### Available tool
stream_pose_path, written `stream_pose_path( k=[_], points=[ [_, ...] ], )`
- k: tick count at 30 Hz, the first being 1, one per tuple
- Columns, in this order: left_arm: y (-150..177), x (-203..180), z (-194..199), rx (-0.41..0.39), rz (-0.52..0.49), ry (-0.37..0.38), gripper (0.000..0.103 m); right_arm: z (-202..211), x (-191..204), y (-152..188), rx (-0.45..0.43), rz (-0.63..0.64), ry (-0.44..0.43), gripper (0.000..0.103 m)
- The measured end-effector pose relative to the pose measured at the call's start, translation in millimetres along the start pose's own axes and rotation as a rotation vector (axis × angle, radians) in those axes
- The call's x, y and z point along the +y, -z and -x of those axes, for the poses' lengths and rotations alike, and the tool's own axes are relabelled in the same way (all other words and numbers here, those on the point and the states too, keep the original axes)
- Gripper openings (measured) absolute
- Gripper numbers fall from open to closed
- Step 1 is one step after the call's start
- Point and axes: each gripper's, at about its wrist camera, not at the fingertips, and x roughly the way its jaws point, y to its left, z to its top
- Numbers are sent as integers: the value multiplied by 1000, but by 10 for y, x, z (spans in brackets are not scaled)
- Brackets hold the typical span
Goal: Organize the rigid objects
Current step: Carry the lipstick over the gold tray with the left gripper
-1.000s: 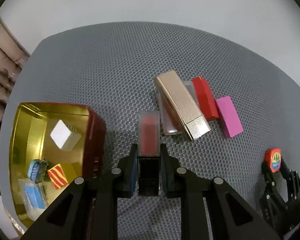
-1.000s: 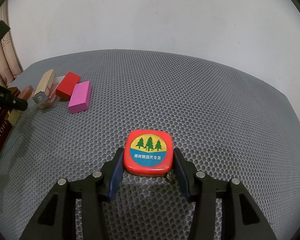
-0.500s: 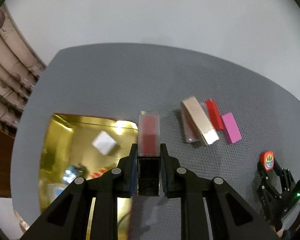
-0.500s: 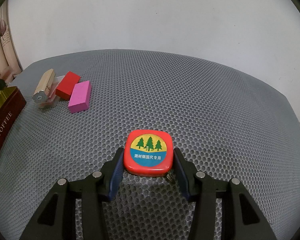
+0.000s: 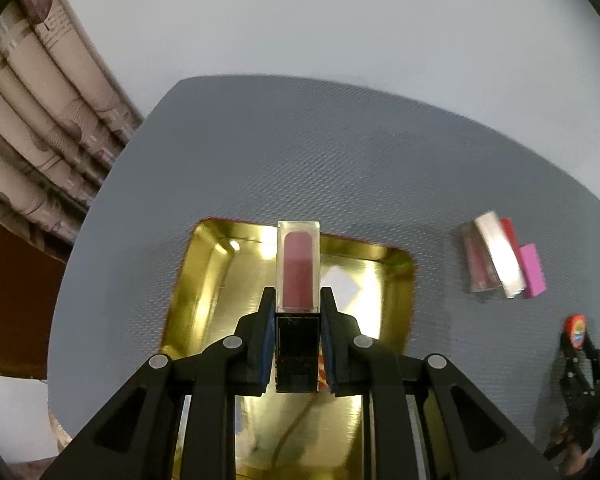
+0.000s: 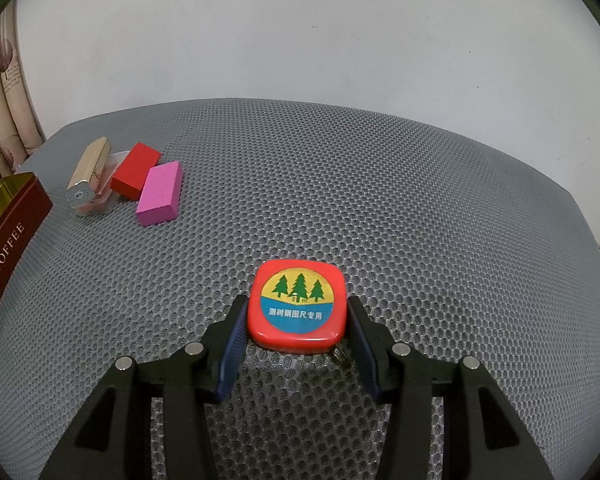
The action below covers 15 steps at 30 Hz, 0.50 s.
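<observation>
My left gripper (image 5: 298, 300) is shut on a clear lip-gloss tube (image 5: 298, 264) with pink-red contents and a black cap, and holds it over the open gold tin (image 5: 364, 249). A white block (image 5: 342, 284) lies inside the tin. My right gripper (image 6: 296, 312) is shut on a red tape measure (image 6: 298, 306) with a tree label, low over the grey mesh mat. The left wrist view shows that gripper (image 5: 576, 344) far right. A gold lipstick (image 6: 88, 170), a red block (image 6: 136, 170) and a pink block (image 6: 160, 194) lie together on the mat.
The tin's dark red side (image 6: 12, 220) reads TOFFEE at the left edge of the right wrist view. A second clear tube (image 5: 476, 264) lies under the gold lipstick. Beige folded fabric (image 5: 40, 100) hangs beyond the mat's left edge. A pale wall rises behind.
My left gripper has carried the lip-gloss tube leftward and upward, from beside the pile of objects to above the tin. The right gripper and tape measure have stayed put.
</observation>
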Motion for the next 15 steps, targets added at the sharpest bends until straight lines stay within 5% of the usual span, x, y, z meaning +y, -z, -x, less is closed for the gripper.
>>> stream_pose_path(
  k=[15],
  points=[
    [-41, 435, -633, 57, 98, -16, 17, 85, 68, 57, 0, -4, 7, 50]
  ],
)
